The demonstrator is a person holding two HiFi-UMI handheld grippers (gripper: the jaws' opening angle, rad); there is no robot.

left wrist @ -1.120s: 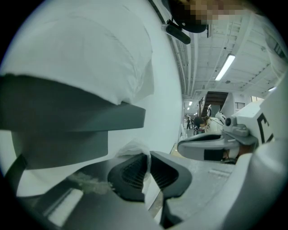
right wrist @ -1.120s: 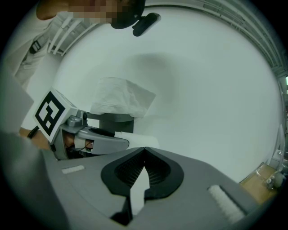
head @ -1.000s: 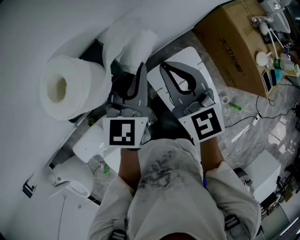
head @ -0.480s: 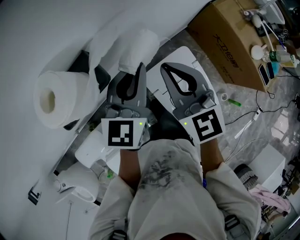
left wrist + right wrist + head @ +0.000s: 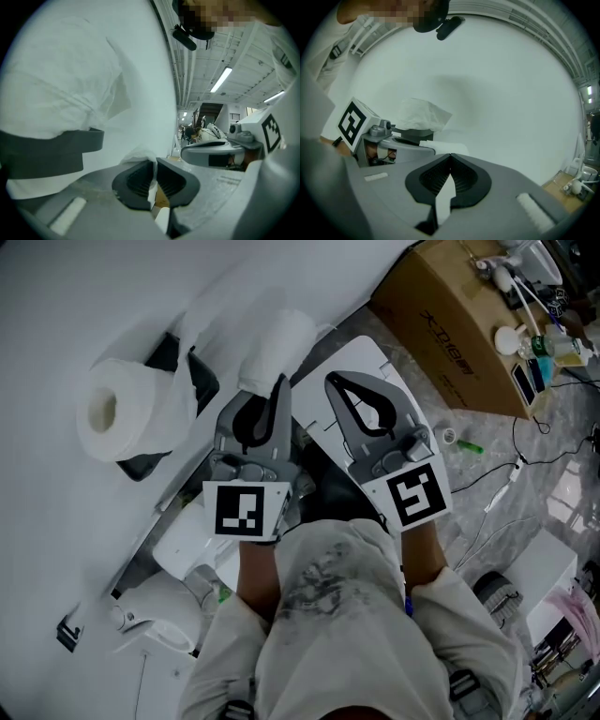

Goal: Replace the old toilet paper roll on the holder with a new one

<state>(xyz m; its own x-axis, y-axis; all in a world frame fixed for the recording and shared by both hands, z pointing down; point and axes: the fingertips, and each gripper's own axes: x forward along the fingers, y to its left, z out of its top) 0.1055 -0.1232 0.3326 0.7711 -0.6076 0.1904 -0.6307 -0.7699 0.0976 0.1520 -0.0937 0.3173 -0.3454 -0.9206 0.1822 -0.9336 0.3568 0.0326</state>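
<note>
The white toilet paper roll (image 5: 114, 413) sits on its black holder (image 5: 141, 467) at the upper left of the head view. Its loose crumpled tail (image 5: 272, 338) runs right into the left gripper (image 5: 280, 382), whose fingers pinch it. The right gripper (image 5: 330, 381), at centre, is closed on nothing, just beside the paper.

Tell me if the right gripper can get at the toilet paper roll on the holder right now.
Probably not directly. The right gripper is shut and empty, but the left gripper, its fingers shut on the loose paper sheet, sits between it and the toilet paper roll.
</note>
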